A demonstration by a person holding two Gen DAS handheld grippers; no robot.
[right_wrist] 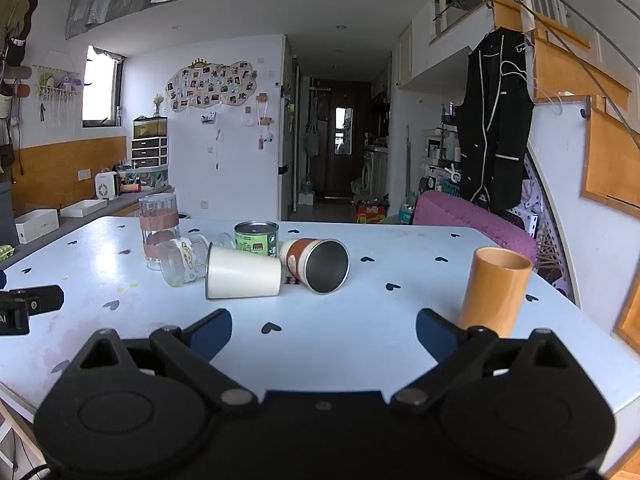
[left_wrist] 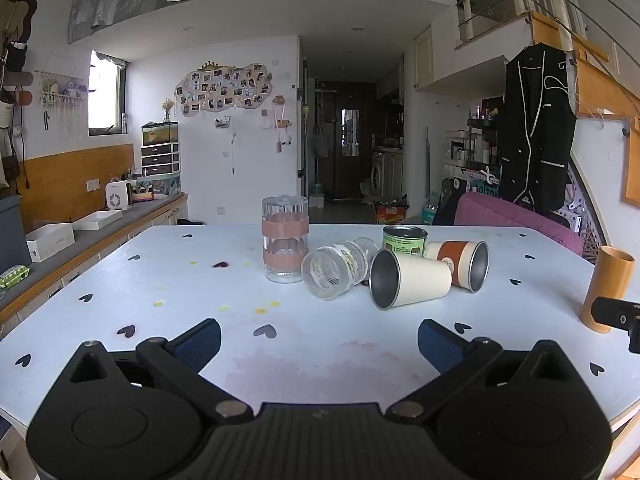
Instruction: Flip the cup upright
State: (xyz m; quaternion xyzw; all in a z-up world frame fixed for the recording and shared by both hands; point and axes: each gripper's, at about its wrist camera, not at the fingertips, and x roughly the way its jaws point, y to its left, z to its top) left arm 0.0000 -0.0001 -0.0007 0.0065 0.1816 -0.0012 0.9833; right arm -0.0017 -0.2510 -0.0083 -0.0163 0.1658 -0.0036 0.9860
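Note:
Three cups lie on their sides mid-table: a cream steel cup [left_wrist: 412, 280] [right_wrist: 244, 274], a brown-banded steel cup [left_wrist: 464, 266] [right_wrist: 316, 264] and a clear glass cup [left_wrist: 334, 270] [right_wrist: 182, 260]. A tall glass [left_wrist: 285, 238] [right_wrist: 158, 230] with pink bands stands upright behind them. An orange bamboo cup [left_wrist: 608, 288] [right_wrist: 494, 290] stands upright at the right. My left gripper [left_wrist: 320, 344] is open near the table's front, well short of the cups. My right gripper [right_wrist: 324, 336] is open too, its right finger just in front of the bamboo cup.
A green can [left_wrist: 404, 240] [right_wrist: 256, 236] stands behind the lying cups. The white table [left_wrist: 160, 280] has heart stickers and stains. A purple chair [right_wrist: 472, 216] is at the far right edge, a counter [left_wrist: 100, 228] along the left. The other gripper's tip shows at each view's side.

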